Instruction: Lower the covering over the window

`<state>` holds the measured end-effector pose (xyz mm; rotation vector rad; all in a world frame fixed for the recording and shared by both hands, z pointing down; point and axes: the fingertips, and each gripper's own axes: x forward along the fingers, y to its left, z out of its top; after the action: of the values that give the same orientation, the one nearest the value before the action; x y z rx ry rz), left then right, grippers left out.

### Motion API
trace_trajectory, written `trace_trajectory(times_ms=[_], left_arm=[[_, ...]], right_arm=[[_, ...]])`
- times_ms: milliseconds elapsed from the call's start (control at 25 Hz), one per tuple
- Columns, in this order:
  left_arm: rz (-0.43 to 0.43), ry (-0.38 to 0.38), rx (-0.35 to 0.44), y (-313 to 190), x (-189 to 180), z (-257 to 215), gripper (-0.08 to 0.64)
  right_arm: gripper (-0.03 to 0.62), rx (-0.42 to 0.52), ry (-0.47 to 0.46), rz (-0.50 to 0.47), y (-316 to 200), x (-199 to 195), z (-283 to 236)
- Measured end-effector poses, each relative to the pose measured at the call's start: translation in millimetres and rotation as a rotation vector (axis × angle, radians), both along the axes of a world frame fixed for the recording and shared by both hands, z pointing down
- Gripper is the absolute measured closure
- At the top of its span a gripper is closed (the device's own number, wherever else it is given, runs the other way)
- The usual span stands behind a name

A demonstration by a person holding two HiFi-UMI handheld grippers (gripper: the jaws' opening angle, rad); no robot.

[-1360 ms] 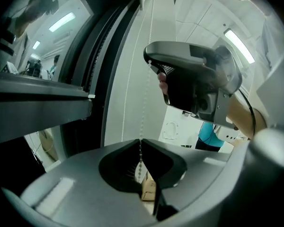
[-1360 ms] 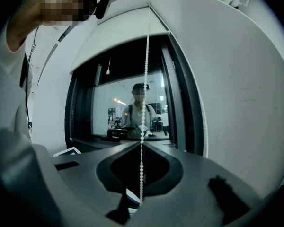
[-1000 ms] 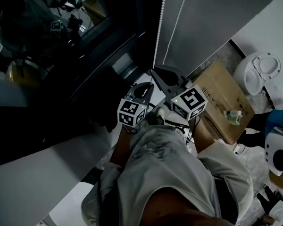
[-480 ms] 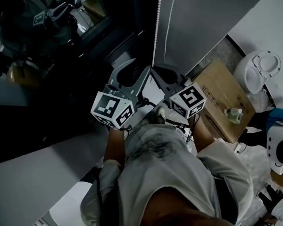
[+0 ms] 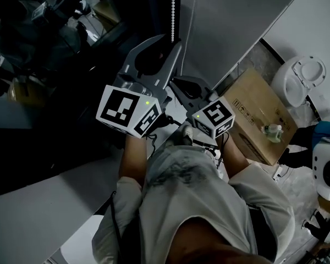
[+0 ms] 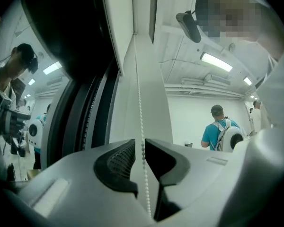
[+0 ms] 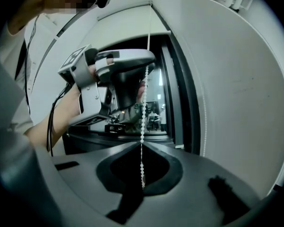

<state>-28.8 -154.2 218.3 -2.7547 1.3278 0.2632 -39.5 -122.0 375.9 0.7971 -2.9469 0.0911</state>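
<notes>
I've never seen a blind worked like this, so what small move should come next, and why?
Probably close the left gripper fully on the bead chain. Its jaws have just been closing, yet a gap shows around the chain between them, while the right gripper below is clamped on it.

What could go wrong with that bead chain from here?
1. On the left gripper, the fingers have just been closing, but the chain between them is not yet pinched; pulling now, they could slide off it.
2. The right gripper is shut on the same chain lower down; if it doesn't let go, the left pull may only strain the chain.
</notes>
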Motion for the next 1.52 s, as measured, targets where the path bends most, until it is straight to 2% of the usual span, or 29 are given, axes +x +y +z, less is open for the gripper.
trace_trajectory(times_ms=[120, 320, 840, 1160, 1360, 1520], left_arm=[[-0.002, -0.034, 0.024, -1.1, 4.8, -1.5, 0.535], [0.001, -0.044, 0.021, -3.5, 4.5, 6.8, 0.541], [0.011, -0.059, -0.135, -12.6, -3.3, 80.6, 0.543], [0.027, -0.063, -0.239, -13.2, -2.3, 131.9, 0.543], [0.034, -0.049, -0.266, -12.4, -3.0, 144.0, 0.543], [0.035, -0.051, -0.263, -12.1, -3.5, 142.9, 0.543]], right_arm=[[0.572, -0.001, 0.005, 0.005, -2.0, 0.3, 1.2], [0.572, -0.001, 0.021, 0.016, -7.3, -1.2, 7.9], [0.572, -0.121, 0.117, 0.013, -4.5, -0.1, 75.0], [0.572, -0.228, 0.185, 0.0, 5.3, 2.9, 126.1], [0.572, -0.23, 0.181, 0.024, 6.6, 10.0, 127.7], [0.566, -0.2, 0.084, 0.033, 2.2, 26.7, 89.5]])
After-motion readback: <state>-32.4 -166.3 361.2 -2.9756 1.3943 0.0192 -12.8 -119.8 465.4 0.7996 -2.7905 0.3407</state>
